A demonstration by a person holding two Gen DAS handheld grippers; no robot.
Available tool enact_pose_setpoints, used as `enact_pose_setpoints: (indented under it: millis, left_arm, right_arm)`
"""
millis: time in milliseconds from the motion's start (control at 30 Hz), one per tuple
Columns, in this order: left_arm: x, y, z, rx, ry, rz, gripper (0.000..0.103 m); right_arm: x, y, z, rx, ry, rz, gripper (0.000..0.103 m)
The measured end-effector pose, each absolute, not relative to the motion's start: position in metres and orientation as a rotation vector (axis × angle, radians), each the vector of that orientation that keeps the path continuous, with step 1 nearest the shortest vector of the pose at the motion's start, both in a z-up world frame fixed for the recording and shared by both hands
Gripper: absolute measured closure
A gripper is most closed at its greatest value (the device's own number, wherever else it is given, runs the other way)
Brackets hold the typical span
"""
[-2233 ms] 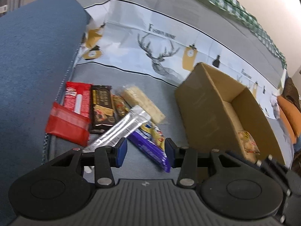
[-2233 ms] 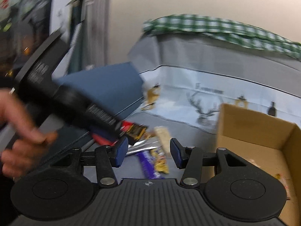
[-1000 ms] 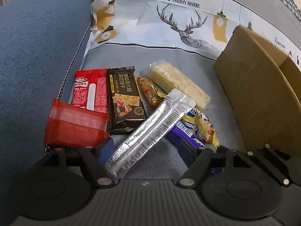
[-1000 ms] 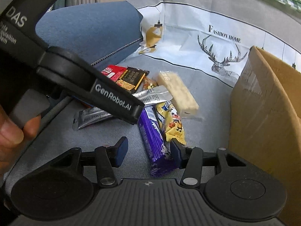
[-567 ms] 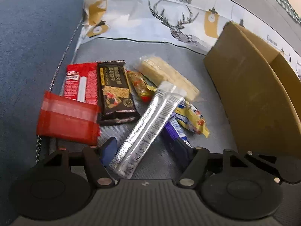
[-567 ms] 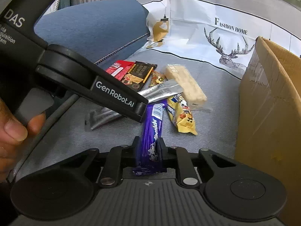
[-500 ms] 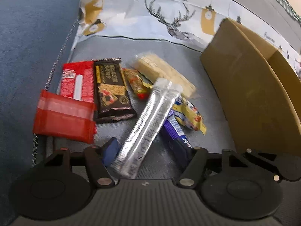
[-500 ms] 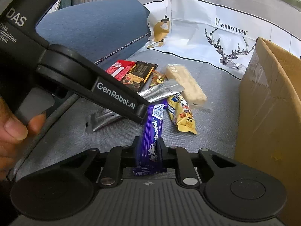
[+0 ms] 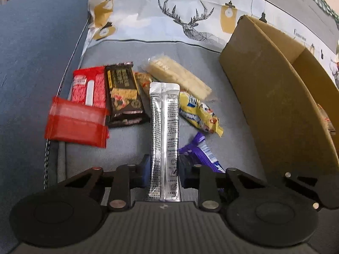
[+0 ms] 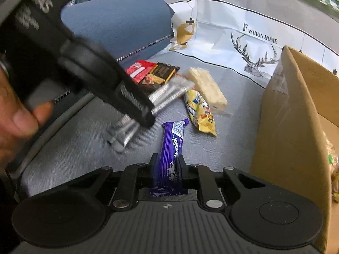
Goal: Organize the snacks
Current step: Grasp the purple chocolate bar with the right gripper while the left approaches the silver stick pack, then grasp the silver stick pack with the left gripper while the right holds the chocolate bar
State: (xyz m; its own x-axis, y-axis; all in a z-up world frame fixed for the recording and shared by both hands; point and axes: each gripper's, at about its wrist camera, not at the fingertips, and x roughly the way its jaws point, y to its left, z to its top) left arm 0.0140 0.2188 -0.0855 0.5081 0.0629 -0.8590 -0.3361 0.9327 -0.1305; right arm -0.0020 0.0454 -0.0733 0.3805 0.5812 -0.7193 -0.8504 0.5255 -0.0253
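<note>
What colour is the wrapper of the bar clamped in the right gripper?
Purple with white lettering; clearest in the right wrist view.

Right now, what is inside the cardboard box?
Past the cardboard box wall, part of one clear-wrapped snack shows in the right wrist view. The wall hides the rest of the inside.

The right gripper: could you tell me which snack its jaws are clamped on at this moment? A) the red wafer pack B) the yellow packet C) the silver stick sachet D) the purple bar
D: in the right wrist view the right gripper has its jaws shut on the purple bar, while the silver stick sachet sits in the left gripper.
</note>
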Motion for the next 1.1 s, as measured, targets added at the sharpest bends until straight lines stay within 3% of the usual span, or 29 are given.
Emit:
enact_pose_setpoints:
  millis: [333,467,567,833,933,1033,1100]
  left_arm:
    - [0.008,0.218,-0.092,-0.312,1.074,0.250,0.067]
    - [0.015,0.216,-0.095,-0.306,1.096,0.253,0.060]
    - [0.020,0.214,-0.099,-0.291,1.109,0.252,0.053]
    - [0.028,0.212,-0.101,-0.262,1.104,0.258,0.052]
    - [0.030,0.210,-0.101,-0.239,1.106,0.260,0.053]
    - [0.031,0.208,-0.101,-0.195,1.105,0.280,0.070]
    - [0.030,0.211,-0.099,-0.203,1.099,0.289,0.075]
  right_arm:
    - [-0.017,0.033,-0.063,-0.384,0.717,0.986,0.083]
    - [-0.009,0.037,-0.069,-0.377,0.749,0.950,0.070]
    - [-0.002,0.040,-0.074,-0.353,0.772,0.936,0.066]
    - [0.004,0.052,-0.084,-0.354,0.796,0.931,0.066]
    - [0.004,0.053,-0.086,-0.356,0.800,0.936,0.066]
    - [0.003,0.052,-0.086,-0.365,0.794,0.941,0.082]
    - [0.002,0.051,-0.084,-0.364,0.775,0.935,0.085]
